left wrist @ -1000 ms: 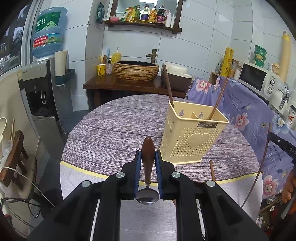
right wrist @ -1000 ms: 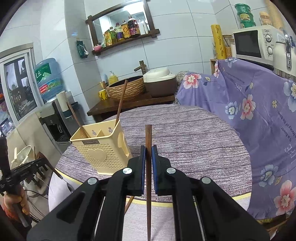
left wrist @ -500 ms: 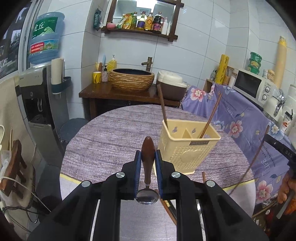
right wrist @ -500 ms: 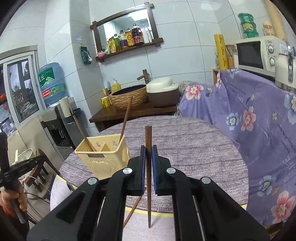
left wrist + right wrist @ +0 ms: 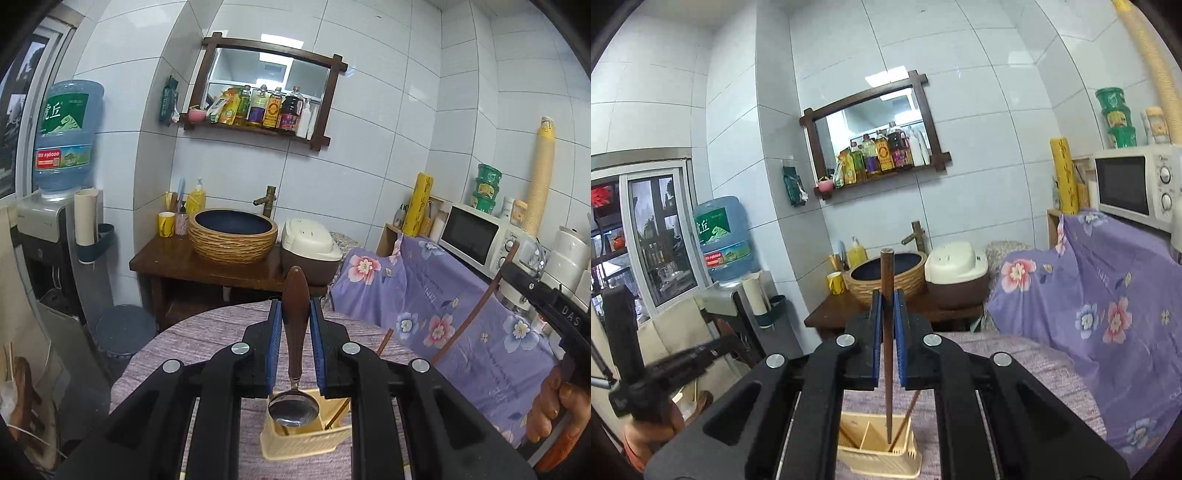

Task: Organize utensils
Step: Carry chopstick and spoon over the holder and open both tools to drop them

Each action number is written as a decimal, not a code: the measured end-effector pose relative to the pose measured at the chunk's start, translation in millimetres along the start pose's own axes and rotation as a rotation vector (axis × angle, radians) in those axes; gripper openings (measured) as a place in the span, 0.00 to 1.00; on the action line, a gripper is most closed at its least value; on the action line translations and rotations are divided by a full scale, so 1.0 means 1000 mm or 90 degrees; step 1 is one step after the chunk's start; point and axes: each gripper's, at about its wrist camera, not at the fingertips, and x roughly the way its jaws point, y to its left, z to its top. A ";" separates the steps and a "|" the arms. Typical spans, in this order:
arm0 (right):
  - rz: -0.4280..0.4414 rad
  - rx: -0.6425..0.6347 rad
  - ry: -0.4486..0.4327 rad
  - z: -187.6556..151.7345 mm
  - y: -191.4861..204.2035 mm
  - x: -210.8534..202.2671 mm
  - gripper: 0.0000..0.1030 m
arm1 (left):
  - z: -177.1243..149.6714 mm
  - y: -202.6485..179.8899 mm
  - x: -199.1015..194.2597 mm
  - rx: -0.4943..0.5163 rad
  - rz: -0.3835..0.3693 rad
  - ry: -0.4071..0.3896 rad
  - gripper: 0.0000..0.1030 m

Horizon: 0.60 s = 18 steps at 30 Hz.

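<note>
My left gripper (image 5: pixel 295 306) is shut on the brown wooden handle of a spoon (image 5: pixel 294 332). The spoon's metal bowl hangs down over a cream perforated utensil caddy (image 5: pixel 303 445) on the round table (image 5: pixel 177 354). My right gripper (image 5: pixel 887 299) is shut on a dark wooden chopstick (image 5: pixel 886 350). That chopstick points down, its tip over the caddy (image 5: pixel 879 458). A second chopstick (image 5: pixel 905 417) leans inside the caddy. At the right edge of the left wrist view, the right gripper (image 5: pixel 535 291) shows with its chopstick (image 5: pixel 465 325).
Behind the table stands a wooden counter with a woven basin (image 5: pixel 232 236) and a rice cooker (image 5: pixel 308 247). A purple floral cloth (image 5: pixel 443 306) covers furniture on the right, with a microwave (image 5: pixel 476 236) above it. A water dispenser (image 5: pixel 55 221) stands at the left.
Both grippers have risen with their utensils still clamped. The caddy, once ahead of the fingers, now lies low in both views beneath the spoon bowl and the chopstick tip.
</note>
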 end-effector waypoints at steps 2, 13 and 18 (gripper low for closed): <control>-0.001 0.006 0.008 -0.006 0.004 0.013 0.07 | -0.007 -0.002 0.013 -0.004 0.000 0.011 0.16; 0.000 0.020 0.120 -0.095 -0.001 0.066 0.07 | -0.086 0.003 0.070 -0.003 0.018 0.114 0.16; -0.004 0.039 0.154 -0.116 -0.009 0.079 0.07 | -0.106 0.012 0.081 -0.010 0.029 0.140 0.16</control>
